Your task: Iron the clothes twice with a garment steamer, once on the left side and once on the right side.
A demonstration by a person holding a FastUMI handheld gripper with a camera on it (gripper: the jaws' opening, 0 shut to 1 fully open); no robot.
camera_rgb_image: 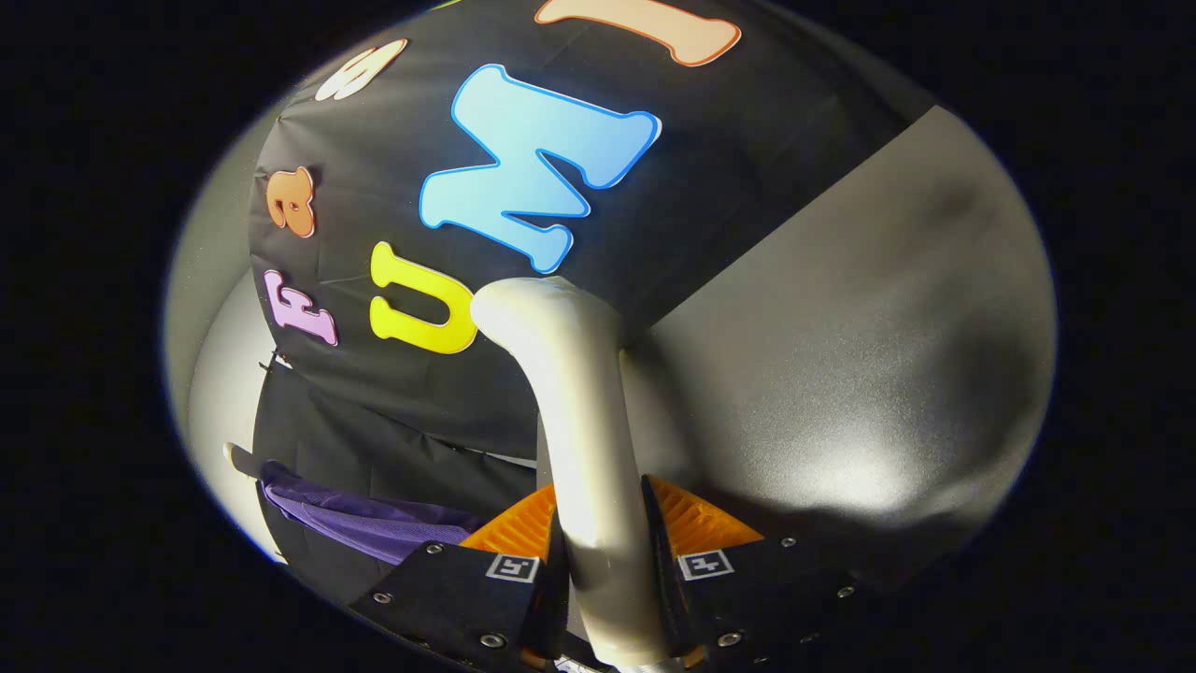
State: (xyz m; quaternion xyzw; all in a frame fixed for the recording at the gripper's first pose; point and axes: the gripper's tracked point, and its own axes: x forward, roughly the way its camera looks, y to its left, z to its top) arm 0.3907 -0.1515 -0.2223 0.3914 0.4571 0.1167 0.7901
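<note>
The gripper is closed on the smooth, cream-white plastic handle of the garment steamer: both jaws press against its sides, one from each flank, with the handle standing straight up between them. The inner faces of the jaws carry ribbed pads, their fine parallel ridges showing on either side of the handle. On the flat matte plates behind the pads sit small square printed markers and round metal screw heads.

The handle is a rounded, slightly glossy tube with a soft highlight running up its length. It rises from between the jaws, thickens a little, then bends over at the top into a blunt, curved end that points away toward the booth's wall. The steamer's head itself is turned away, so its face cannot be seen.

Beyond the jaws and to one side hangs the purple garment, a fine-knit fabric with a faint woven texture, draped in soft folds on a pale hanger whose end pokes out past the cloth. It hangs well apart from the steamer's tip.

Farther back, the black cloth wall shows creases and seams, and beside it a grey, matte, finely grained panel catches a bright patch of light.
</note>
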